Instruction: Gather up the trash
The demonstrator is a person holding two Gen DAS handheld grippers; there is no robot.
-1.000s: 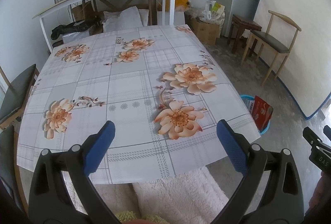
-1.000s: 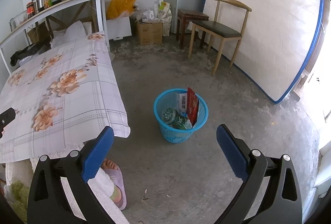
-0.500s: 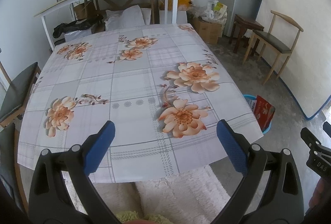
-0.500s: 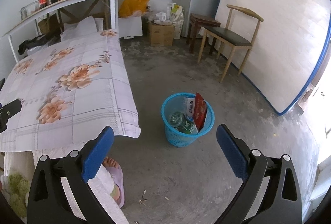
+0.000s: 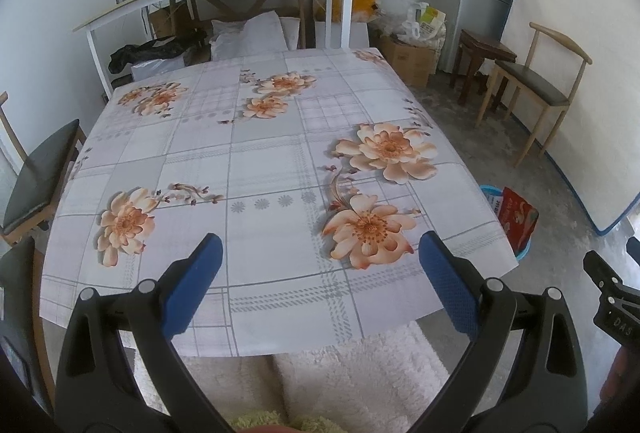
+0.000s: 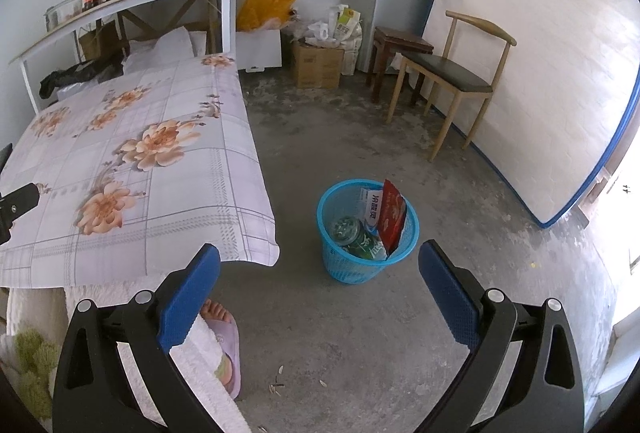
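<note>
Blue mesh basket (image 6: 368, 233) standing on concrete floor (image 6: 340, 333), just beside corner of floral-cloth worktop (image 5: 260, 173). Inside basket: red snack packet (image 6: 393, 215) leaning upright against far rim, white carton (image 6: 371, 203) sitting behind it, green bottle (image 6: 356, 237) lying low. Few seeds (image 6: 278, 385) lying loose on floor near slippered foot (image 6: 224, 337).

Left gripper (image 5: 320, 273) hovering above worktop's near edge, fingers (image 5: 192, 285) spreading wide, gripping nothing. Right gripper (image 6: 319, 279) hanging over floor near basket, fingers (image 6: 448, 293) likewise gaping wide, carrying nothing.
</note>
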